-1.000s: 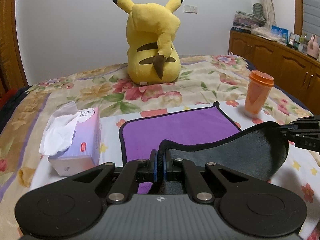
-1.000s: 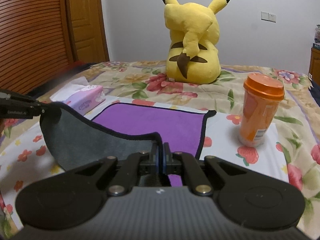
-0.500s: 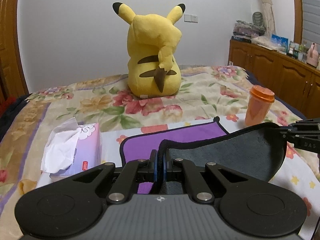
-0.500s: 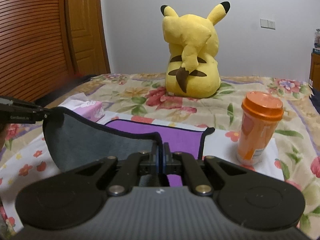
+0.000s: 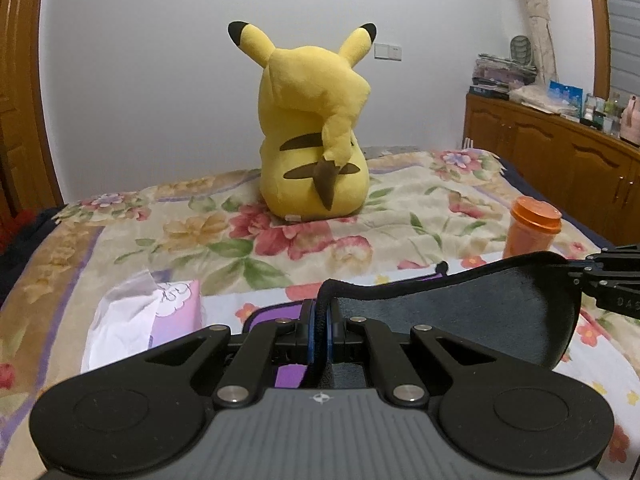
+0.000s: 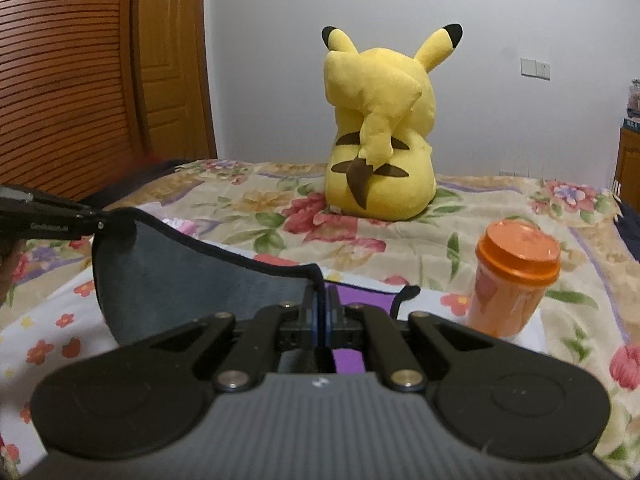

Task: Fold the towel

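The towel (image 5: 460, 316) is purple on one face and grey on the other, with a black hem. Its near edge is lifted off the bed and hangs between my two grippers, grey side facing me. My left gripper (image 5: 319, 320) is shut on the near left corner. My right gripper (image 6: 320, 312) is shut on the near right corner. In the right wrist view the grey side (image 6: 192, 280) sags to the left. Only slivers of the purple face (image 6: 360, 300) show past the fingers. The far corner's black loop (image 6: 406, 292) lies on the bed.
A yellow Pikachu plush (image 5: 316, 136) sits at the far middle of the floral bed (image 5: 200, 240). An orange lidded cup (image 6: 512, 276) stands right of the towel. A tissue box (image 5: 160, 312) lies to its left. A wooden cabinet (image 5: 560, 168) runs along the right wall.
Both grippers have carried the near edge forward toward the far edge. Much less of the purple face shows. The cup and the plush look nearer.
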